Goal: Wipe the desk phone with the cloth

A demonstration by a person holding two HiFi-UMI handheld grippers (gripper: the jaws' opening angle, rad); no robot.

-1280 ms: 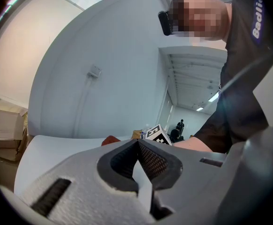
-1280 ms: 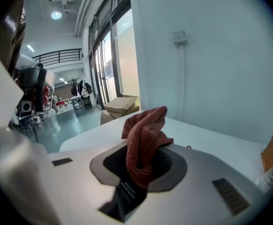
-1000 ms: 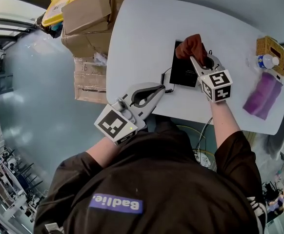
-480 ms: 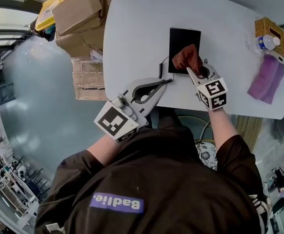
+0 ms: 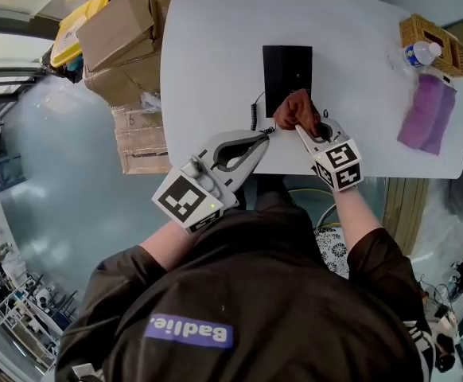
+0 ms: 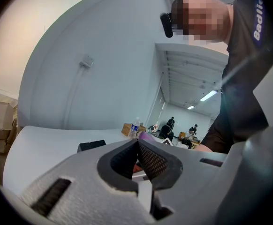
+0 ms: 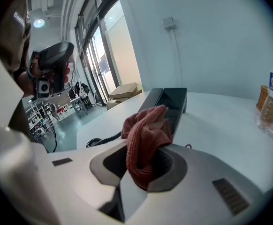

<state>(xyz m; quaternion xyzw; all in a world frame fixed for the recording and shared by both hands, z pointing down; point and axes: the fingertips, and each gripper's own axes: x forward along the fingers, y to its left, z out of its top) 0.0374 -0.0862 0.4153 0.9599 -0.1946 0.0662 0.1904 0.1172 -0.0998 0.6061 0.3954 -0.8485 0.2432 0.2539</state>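
The black desk phone (image 5: 287, 72) lies flat on the white table (image 5: 215, 46), and its coiled cord (image 5: 255, 111) trails off its near left corner. My right gripper (image 5: 300, 127) is shut on a bunched rust-red cloth (image 5: 295, 108), which rests at the phone's near edge. In the right gripper view the cloth (image 7: 146, 130) bulges out of that gripper (image 7: 143, 165), with the phone (image 7: 171, 102) just beyond it. My left gripper (image 5: 265, 137) is shut on nothing and hovers at the table's front edge, left of the cloth. Its closed tips (image 6: 139, 144) point across the table.
A wicker basket (image 5: 432, 34), a water bottle (image 5: 418, 52) and a purple cloth (image 5: 426, 114) sit at the table's right end. Cardboard boxes (image 5: 124, 30) are stacked on the floor off the table's left side.
My right gripper has dragged the cloth from the phone's far end down over it to its near edge. The left gripper has stayed where it was.
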